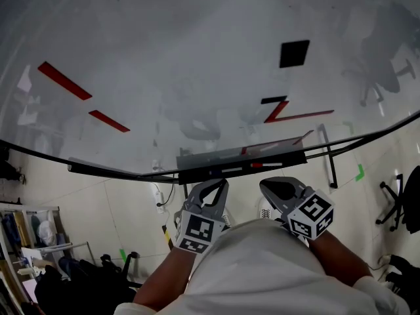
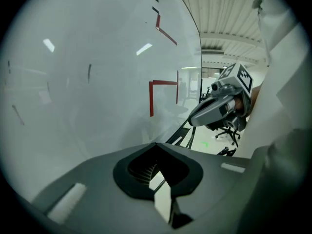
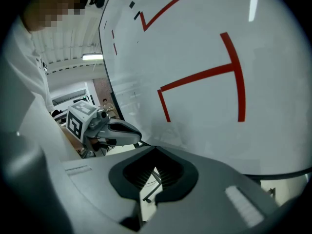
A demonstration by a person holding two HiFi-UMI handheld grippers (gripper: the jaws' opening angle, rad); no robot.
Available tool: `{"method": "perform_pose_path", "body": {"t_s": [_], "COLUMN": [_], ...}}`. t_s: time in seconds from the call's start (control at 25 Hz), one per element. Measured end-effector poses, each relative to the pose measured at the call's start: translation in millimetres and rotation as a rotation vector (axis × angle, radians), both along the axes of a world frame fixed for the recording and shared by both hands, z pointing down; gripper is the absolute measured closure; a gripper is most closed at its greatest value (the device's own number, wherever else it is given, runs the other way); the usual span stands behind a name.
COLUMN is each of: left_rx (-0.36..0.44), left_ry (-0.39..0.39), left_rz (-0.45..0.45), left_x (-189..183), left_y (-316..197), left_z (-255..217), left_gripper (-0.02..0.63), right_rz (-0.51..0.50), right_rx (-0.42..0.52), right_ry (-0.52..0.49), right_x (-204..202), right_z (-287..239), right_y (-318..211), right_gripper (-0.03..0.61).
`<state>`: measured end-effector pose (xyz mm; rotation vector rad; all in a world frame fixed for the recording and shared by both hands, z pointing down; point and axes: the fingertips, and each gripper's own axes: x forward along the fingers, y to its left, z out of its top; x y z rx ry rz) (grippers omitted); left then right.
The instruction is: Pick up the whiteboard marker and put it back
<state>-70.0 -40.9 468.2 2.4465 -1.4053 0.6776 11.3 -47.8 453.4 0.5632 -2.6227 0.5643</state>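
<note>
A large whiteboard with red drawn strokes fills the head view. Along its lower edge runs a dark tray ledge. On that ledge lies what looks like a marker with a red part, beside a pale one. My left gripper and right gripper hang side by side just below the ledge, close to my body. Both are shut with nothing in them. From the left gripper view, its jaws are closed and the right gripper shows ahead. The right gripper view has its jaws closed too.
A black square sticks to the board at upper right. The board's stand leg drops to the pale floor. Office chairs stand at the right. Shelves and bags crowd the lower left.
</note>
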Motion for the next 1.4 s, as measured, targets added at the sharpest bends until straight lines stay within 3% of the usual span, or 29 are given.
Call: {"method": "perform_pose_path", "body": {"t_s": [0.12,0.32,0.44,0.84,1.4], "left_rx": [0.018,0.044,0.055,-0.015,-0.115], "left_ry": [-0.127,-0.396,-0.510,-0.637,-0.704], "left_rz": [0.024,0.143,0.208,0.358,0.456], "left_x": [-2.0,3.7,8.6,12.5,11.7], "left_y": [-3.2,-3.3,-3.8,-15.1,-27.8], "left_z": [9.8,26.5,33.9,61.1,100.0], "left_gripper": [0.595,0.569,0.569,0.569,0.555], "right_rz": [-0.005,0.006,0.016,0.058,0.079], "right_rx": [0.003,-0.007,-0.009,-0.011,-0.023], "right_ry": [-0.003,-0.012,-0.017,-0.020,-0.013], "right_x": [4.3,13.0,16.5,27.8,33.2], "right_z": [0.6,2.4,2.7,3.7,7.3], "right_y": [-1.7,-5.2,-5.6,-9.7,-7.7], "right_gripper": [0.577,0.577,0.577,0.577,0.577]}}
